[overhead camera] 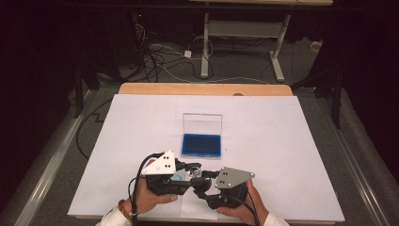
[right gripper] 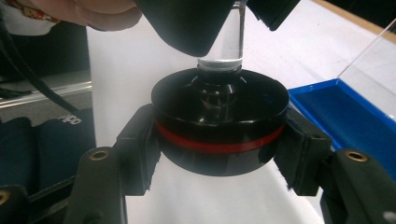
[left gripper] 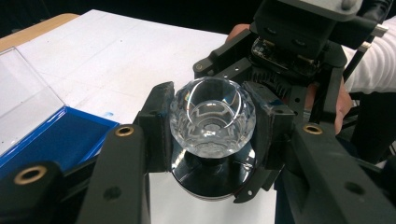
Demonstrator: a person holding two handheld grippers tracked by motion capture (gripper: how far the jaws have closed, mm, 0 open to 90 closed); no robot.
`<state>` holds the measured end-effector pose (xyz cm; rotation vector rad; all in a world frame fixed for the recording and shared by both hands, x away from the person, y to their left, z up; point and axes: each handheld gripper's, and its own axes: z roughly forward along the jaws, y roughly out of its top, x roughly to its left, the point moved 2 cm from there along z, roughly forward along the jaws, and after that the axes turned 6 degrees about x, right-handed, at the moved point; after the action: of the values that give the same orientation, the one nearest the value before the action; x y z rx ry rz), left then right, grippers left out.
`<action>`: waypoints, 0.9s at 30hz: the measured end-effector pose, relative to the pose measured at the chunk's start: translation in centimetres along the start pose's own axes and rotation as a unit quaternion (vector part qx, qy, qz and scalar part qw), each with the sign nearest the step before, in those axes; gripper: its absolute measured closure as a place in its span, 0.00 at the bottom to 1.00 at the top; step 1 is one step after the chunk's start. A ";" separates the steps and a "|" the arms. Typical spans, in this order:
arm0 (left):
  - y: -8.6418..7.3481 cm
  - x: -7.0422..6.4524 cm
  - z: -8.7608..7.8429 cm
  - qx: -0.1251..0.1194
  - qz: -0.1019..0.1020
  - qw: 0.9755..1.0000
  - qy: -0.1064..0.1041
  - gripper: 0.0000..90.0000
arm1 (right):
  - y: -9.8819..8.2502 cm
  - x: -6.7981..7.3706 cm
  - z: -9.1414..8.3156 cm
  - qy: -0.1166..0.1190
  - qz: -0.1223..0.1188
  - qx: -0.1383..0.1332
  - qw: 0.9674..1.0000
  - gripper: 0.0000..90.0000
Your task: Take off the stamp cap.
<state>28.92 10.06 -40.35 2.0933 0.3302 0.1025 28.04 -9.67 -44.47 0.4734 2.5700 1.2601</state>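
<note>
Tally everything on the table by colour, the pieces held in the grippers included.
Clear: 1, faceted clear crystal knob
Black: 1, round black base with a red ring
Blue: 1, open blue-lined case with a clear lid
Total: 3

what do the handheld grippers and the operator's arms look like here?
Both grippers, left gripper and right gripper, are black, each topped by a grey three-cornered plate with dark dots. Brass-coloured inserts stud the jaw arms. A black cable trails from each. The person wears white sleeves and a wristband.
</note>
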 end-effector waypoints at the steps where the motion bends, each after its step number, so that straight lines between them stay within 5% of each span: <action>1: 0.0 -0.1 0.0 0.000 0.002 1.000 0.001 0.61 | 0.0 0.0 0.0 0.001 0.000 0.004 1.000 0.43; 15: -0.2 -0.3 0.4 0.003 0.007 1.000 0.002 0.61 | -0.1 -0.1 0.2 0.028 0.023 0.019 0.999 0.43; 27: -0.2 0.3 0.1 -0.011 -0.015 0.999 -0.030 0.61 | 0.1 0.0 -0.5 0.020 -0.001 0.024 1.000 0.43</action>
<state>29.18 10.20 -40.58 2.0649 0.3214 0.0247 27.91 -9.92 -44.07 0.4605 2.6389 1.2215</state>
